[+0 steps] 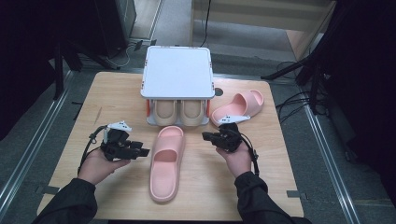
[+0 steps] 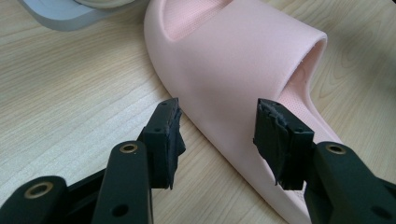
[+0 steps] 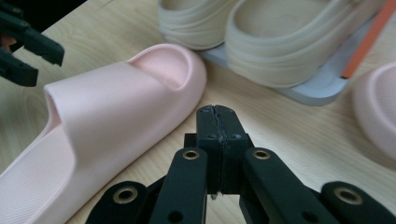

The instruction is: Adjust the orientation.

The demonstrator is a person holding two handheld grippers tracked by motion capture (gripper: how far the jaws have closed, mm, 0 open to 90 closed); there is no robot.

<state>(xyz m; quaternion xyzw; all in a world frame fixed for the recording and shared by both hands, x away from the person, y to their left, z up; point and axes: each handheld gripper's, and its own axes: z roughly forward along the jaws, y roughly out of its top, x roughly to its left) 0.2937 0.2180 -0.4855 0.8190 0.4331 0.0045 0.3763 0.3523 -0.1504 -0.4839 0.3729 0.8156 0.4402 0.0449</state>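
My left gripper is released, its jaws astride the strap edge of the pink slipper at the bench middle; I should go deeper before clenching (right gripper clenched, empty).

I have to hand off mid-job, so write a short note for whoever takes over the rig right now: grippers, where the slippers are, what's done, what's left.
Left gripper: open, jaws framing the side of the near pink slipper, not closed on it.
Right gripper: shut, holding nothing, on the other side of that slipper's toe.
Near pink slipper lies flat on the table, toe toward the shoe rack.
Second pink slipper lies to the right of the rack.
Beige pair sits on the rack's lower shelf.
Done: nothing gripped.
Left, probably: grip the near pink slipper, then handle the second.
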